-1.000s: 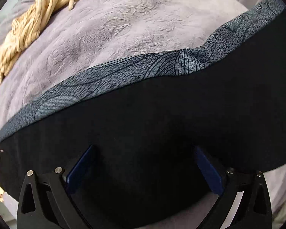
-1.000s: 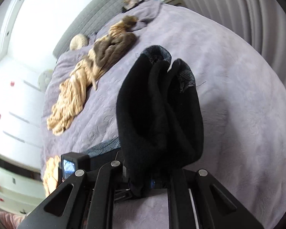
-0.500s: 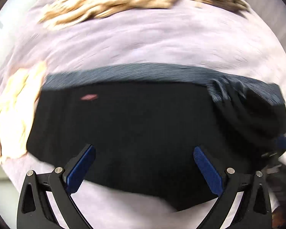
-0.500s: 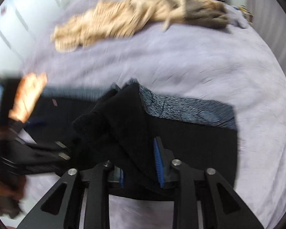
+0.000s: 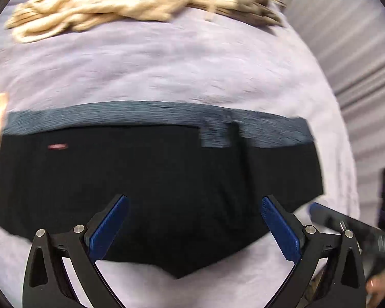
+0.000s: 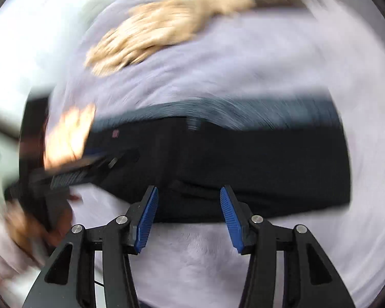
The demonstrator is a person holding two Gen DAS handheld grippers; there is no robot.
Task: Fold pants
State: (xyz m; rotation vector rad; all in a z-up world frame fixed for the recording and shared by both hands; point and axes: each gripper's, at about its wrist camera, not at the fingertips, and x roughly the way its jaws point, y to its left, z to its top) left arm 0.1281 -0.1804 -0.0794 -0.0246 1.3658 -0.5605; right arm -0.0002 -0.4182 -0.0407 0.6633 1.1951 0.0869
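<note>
Bed (image 5: 166, 59) with lilac textured cover fills both views, blurred by motion, worse in the right wrist view; pants (image 5: 154, 179) lie flat on the bed cover just ahead of me, a wide black band running left to right with a grey patterned strip (image 5: 141, 115) along the far edge; one layer overlaps another toward the right, edge visible near the strip; small red tag (image 5: 57, 146) on the black cloth at far left; near edge of the pants dips to a point between my left fingers; beige knitted garment (image 5: 102, 7) bunched at the far side of the bed, well apart from the pants, browner at its right end; pale ribbed wall or curtain (image 5: 359, 64) at right, too blurred to tell which; my left gripper (image 5: 192, 227) spread wide, blue pads (image 5: 107, 227) over the near part of the pants, holding nothing; my right gripper (image 6: 188, 217) parted moderately, narrower than the left, blue pads (image 6: 146, 220) at the near edge of the pants, nothing between them; right gripper also shows in the left wrist view at lower right, blurred; left gripper shows in the right wrist view at left, blurred, over the left end of the pants.
</note>
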